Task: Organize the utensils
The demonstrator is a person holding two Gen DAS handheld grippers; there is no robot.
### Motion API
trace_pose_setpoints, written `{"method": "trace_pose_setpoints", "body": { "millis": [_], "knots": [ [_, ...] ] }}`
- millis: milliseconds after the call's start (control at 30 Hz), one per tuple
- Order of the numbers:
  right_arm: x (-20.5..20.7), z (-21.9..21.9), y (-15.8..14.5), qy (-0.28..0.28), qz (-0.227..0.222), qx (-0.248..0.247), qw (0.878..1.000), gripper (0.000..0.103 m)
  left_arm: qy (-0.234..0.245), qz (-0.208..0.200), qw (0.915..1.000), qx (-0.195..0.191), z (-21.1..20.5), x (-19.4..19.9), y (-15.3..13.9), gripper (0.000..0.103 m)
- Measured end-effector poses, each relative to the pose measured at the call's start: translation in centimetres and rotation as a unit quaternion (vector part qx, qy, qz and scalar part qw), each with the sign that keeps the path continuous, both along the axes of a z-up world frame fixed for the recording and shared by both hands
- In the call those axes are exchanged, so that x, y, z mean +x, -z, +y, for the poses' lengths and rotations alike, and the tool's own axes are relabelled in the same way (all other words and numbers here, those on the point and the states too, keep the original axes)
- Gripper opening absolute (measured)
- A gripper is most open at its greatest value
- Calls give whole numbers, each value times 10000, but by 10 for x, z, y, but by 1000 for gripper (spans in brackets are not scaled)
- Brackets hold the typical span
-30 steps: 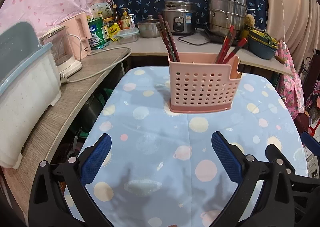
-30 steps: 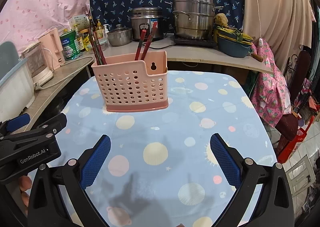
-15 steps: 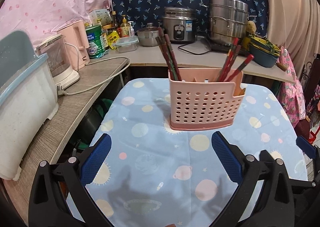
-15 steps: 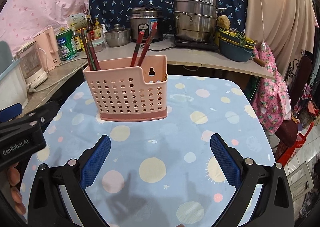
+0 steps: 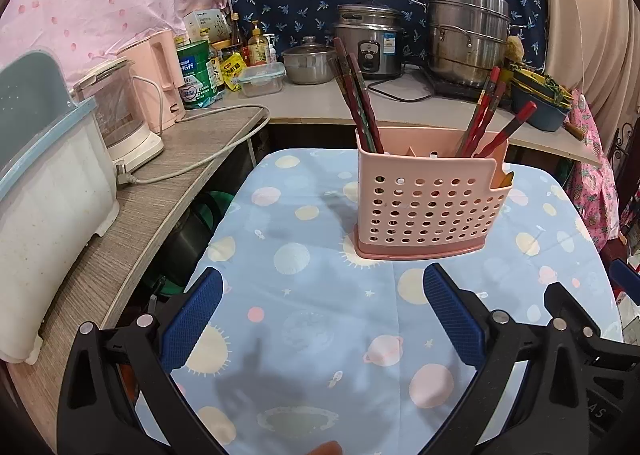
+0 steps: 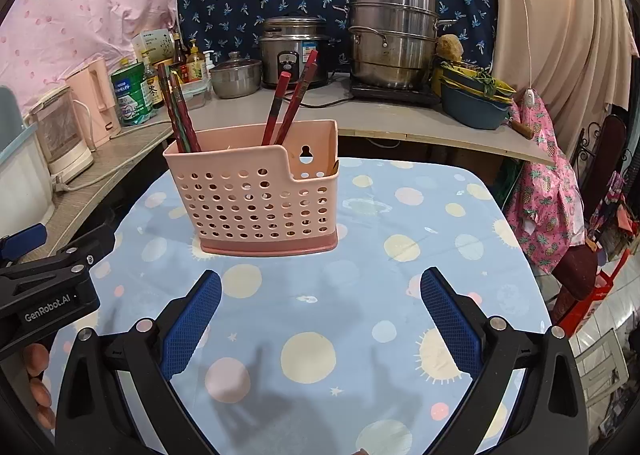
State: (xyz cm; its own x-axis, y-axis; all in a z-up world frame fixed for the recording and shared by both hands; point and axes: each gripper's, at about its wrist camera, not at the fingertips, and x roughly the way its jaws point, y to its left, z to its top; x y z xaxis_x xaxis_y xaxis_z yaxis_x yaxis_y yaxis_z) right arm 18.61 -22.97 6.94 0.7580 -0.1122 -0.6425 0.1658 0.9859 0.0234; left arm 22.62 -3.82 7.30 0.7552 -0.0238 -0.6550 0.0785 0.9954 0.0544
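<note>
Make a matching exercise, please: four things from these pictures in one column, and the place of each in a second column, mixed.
Things:
1. dark chopsticks
2. red chopsticks
3. rice cooker
4. pink utensil basket

Places:
A. on the planet-print tablecloth
B. left end of the basket
C. on the back counter
D. right part of the basket

Pairs: 1-B, 2-D, 3-C, 4-A
</note>
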Motion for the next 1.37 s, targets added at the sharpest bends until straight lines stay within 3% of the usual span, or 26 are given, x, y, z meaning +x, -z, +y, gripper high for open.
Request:
{"method": "trace_pose_setpoints", "body": {
  "millis": [1367],
  "knots": [
    [6,-8,11,75,79,75,9999,96,101,123,9998,141,-11,11,14,96]
  ]
}}
